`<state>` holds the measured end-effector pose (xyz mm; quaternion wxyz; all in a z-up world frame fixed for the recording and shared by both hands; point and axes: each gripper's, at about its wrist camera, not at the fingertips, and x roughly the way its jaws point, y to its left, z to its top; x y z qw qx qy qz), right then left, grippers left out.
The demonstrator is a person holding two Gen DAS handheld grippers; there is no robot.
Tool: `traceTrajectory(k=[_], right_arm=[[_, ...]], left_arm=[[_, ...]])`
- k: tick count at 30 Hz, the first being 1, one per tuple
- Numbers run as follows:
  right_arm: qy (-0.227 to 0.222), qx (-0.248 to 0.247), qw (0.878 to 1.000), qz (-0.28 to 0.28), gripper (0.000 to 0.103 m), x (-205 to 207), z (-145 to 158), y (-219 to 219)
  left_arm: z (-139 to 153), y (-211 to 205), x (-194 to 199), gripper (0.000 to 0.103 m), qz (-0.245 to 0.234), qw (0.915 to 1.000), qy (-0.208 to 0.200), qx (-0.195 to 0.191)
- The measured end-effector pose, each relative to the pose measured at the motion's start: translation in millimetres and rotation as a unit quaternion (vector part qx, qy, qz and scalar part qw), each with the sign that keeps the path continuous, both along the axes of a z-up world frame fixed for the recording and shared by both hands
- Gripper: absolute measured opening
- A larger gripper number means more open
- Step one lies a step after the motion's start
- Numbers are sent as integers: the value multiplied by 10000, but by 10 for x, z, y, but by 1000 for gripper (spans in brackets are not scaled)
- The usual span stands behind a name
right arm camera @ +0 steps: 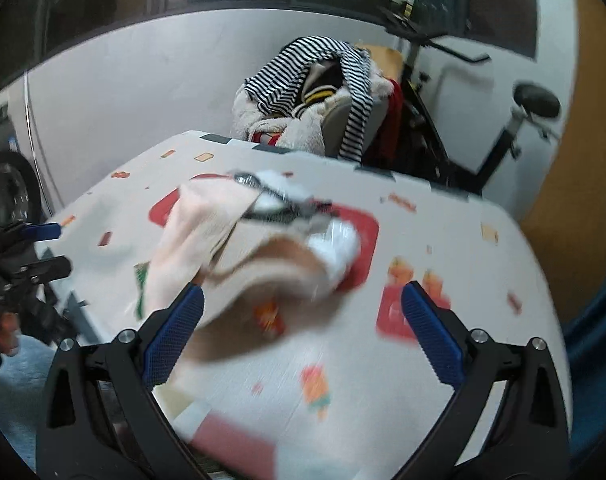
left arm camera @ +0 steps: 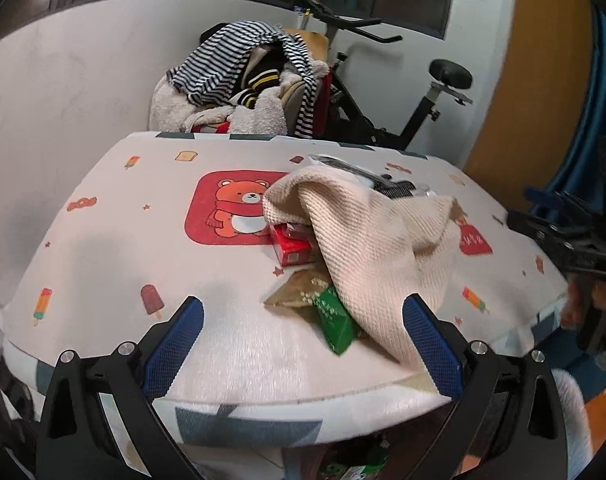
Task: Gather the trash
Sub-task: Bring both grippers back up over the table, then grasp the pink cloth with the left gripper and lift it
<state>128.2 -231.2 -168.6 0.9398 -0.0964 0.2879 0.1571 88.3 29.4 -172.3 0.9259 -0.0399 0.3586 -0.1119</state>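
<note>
Cream cloth (left arm camera: 367, 248) is heaped mid-desk (left arm camera: 143, 264) over the trash — red box (left arm camera: 293, 246), green packet (left arm camera: 337, 320), brown wrapper (left arm camera: 293, 294) poking out underneath. Left claw (left arm camera: 303, 344) gapes wide at the near edge, right claw (right arm camera: 302, 342) equally wide, both empty. Looks like the approach — next, close on that green packet.

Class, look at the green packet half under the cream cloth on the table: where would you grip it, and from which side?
Grip the green packet at its bare near corner, which sticks out from under the cream cloth toward the table edge. Come in low from the near side with the open left tongs, one finger above and one below, since it appears to lie flat and its far end is covered.
</note>
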Motion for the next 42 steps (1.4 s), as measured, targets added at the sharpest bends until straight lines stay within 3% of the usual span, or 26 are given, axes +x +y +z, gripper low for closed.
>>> traceTrajectory(k=[1,3,8,13,18,19,20,21,26,31,35,38,42], right_arm=[[-25,-75,9999,100,97,110,32,63],[-117,-269,9990,349,94,371,99,234],[148,-678,9948,751,82,1181,124,674],[1158,-568,9872,942,71,1888,-125,964],[1845,-676,9742,1115,65,2066,-430,1091],[1954,-533,9725,1149,52,2081,-446,1066],[1980,-391,9726,1158,43,2079,-427,1029],[1947,-242,9743,1104,26,2065,-380,986],[1533,642,9810,1005,8,1867,-2,647],[724,1140,9883,716,7,1539,416,201],[238,1378,9894,387,7,1151,558,-138],[317,1372,9899,134,7,824,472,-343],[513,1418,9884,-157,7,509,257,-586]], left_arm=[[-3,13,40,92,26,10000,15,-59],[-19,35,142,69,67,9999,85,-134],[-76,49,337,56,31,9994,223,-269],[-151,92,449,47,-38,9988,346,-348],[-221,190,522,42,-20,9976,503,-481],[-231,200,532,42,-16,9973,526,-509],[-234,205,544,40,-15,9971,545,-535],[-233,204,556,39,-26,9969,555,-563],[-190,118,604,39,-129,9967,527,-599],[-154,-12,712,39,-195,9929,671,-961],[-142,-65,873,43,4,9856,872,-1446],[-124,-113,1046,43,150,9763,1044,-1888],[-116,-313,1315,43,218,9775,1163,-1744]])
